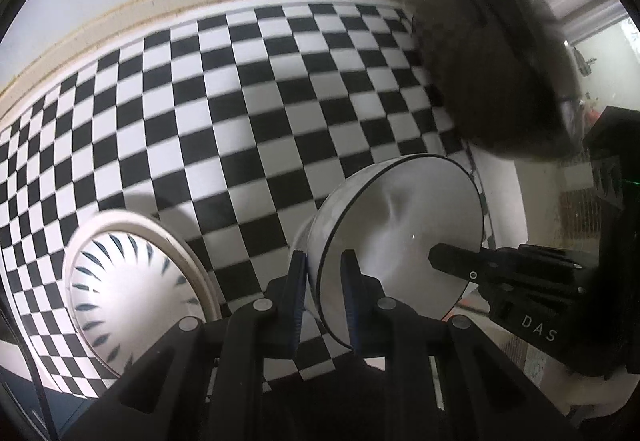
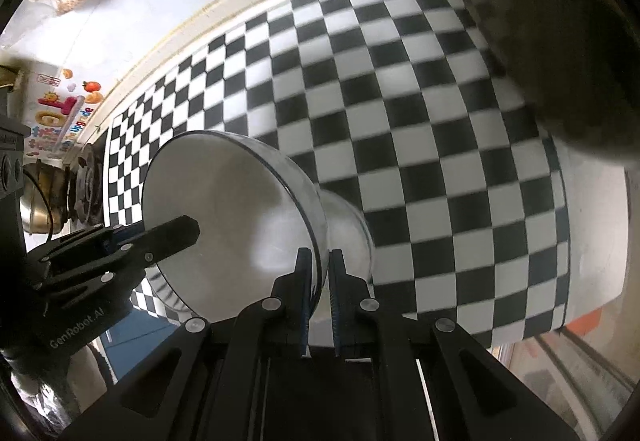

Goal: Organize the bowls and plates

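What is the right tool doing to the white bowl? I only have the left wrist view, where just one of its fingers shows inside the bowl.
Observer: The right tool is shut on the white bowl's rim, one finger inside, one outside.
Reviewer: What else shows in that view?
Observer: A brass pot sits past the checkered cloth's edge.
Reviewer: And the wall?
Observer: Colourful stickers are stuck above the pot.

Both hand-held grippers — matte black, silver screws, blue finger pads — carry white lettering.
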Motion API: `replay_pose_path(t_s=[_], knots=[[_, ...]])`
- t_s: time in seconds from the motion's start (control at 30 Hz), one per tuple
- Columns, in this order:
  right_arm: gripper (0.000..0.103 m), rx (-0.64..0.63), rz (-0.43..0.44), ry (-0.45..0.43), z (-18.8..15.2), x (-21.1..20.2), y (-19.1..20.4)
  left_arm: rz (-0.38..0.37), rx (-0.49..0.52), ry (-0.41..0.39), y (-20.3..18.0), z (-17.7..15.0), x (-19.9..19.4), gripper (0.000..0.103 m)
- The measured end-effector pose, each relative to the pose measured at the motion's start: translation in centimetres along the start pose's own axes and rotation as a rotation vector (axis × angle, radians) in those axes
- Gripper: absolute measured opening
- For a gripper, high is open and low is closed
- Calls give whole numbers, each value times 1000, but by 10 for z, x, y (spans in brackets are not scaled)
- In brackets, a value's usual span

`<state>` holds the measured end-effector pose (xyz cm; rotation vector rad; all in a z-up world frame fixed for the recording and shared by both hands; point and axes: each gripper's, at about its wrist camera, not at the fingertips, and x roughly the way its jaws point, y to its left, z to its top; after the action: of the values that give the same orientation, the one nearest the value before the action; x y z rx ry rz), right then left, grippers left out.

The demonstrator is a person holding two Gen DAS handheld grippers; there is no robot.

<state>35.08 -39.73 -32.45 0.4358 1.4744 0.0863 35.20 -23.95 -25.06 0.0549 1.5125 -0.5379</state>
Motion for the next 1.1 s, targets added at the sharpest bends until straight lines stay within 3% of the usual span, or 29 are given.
replay_pose_path(t_s=[0.43,1.1], knots=[[10,36,-16,86,-7,43,-24,31,-18,109,-1,-8,50,15],[14,33,-21,171,3,64,-17,89,-24,147,-2,-4,61,15]])
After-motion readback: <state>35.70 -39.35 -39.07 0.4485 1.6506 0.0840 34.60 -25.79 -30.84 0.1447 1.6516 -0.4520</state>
